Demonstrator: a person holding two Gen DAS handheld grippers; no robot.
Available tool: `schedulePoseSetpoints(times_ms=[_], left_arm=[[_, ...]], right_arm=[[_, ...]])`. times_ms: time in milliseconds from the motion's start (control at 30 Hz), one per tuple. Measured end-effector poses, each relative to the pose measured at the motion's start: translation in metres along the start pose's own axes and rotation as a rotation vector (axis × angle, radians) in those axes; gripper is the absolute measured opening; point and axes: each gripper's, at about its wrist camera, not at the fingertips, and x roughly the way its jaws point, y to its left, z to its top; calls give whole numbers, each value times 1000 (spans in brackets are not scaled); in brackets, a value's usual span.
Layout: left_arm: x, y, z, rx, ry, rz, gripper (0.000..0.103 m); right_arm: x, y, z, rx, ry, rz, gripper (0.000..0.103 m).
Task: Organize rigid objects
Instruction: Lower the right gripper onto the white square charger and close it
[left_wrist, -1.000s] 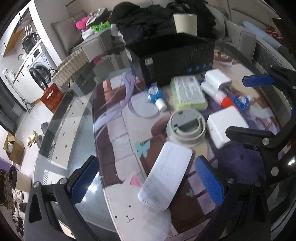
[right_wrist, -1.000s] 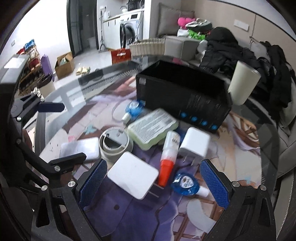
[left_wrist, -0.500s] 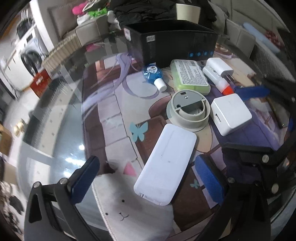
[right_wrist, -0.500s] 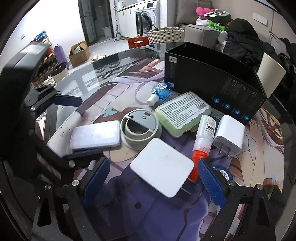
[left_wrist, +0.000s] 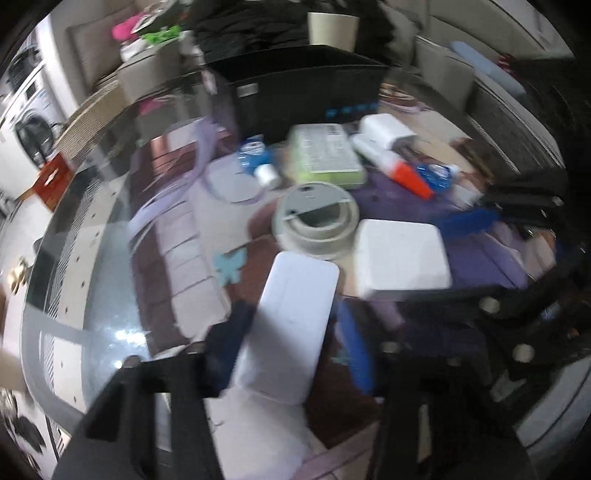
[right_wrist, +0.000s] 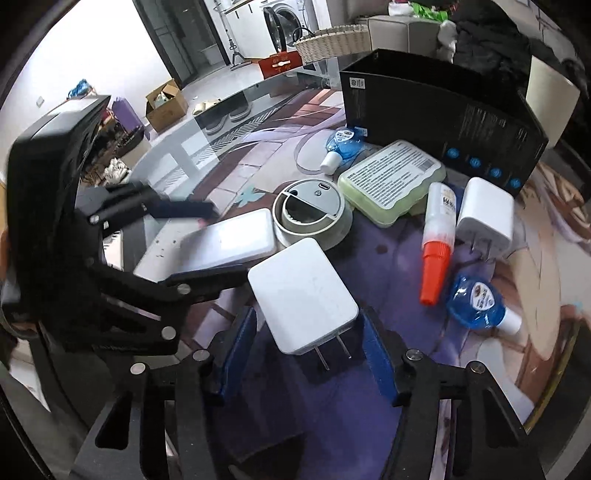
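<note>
A white power bank (left_wrist: 295, 317) lies flat on the printed mat, and my left gripper (left_wrist: 293, 314) is closing on its long sides. In the blurred left wrist view both blue pads touch it. The right wrist view shows the left gripper (right_wrist: 199, 240) from the side, with the power bank (right_wrist: 229, 236) pinched between its fingers. A white square charger (right_wrist: 303, 291) with two prongs sits between the fingers of my right gripper (right_wrist: 308, 314). Those jaws are closing, and a thin gap remains at the left pad (right_wrist: 240, 343).
Behind the charger lie a round grey device (right_wrist: 310, 214), a green case (right_wrist: 391, 182), an orange-capped glue bottle (right_wrist: 437, 240), a white plug adapter (right_wrist: 485, 218) and two blue correction tapes (right_wrist: 476, 299). An open black box (right_wrist: 439, 118) stands further back. The glass table's edge (right_wrist: 173, 147) curves at the left.
Both pairs of jaws have narrowed from wide open. The left now grips the power bank's sides and the right flanks the charger. Both grippers have tipped down closer to the table.
</note>
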Motion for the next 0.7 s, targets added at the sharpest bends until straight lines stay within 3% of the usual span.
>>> schedulePoseSetpoints(times_ms=[33, 133, 300, 400, 433, 500, 700], left_arm=[[0, -1, 0, 5, 0, 3, 40], [-1, 1, 0, 0, -1, -3, 39], [-1, 4, 1, -11, 0, -7, 39], [0, 6, 1, -24, 7, -4, 39], [0, 7, 2, -26, 8, -3, 39], [0, 6, 1, -26, 6, 2, 39], [0, 5, 1, -24, 6, 8, 39]], right_arm=[[-1, 1, 1, -5, -8, -10, 61], [-1, 13, 6, -81, -68, -74, 78], [5, 14, 11, -115, -87, -75, 78], [14, 12, 9, -101, -64, -54, 67], [14, 13, 8, -112, -75, -65, 57], [13, 19, 7, -140, -63, -75, 47], [11, 23, 4, -127, -45, -98, 45]])
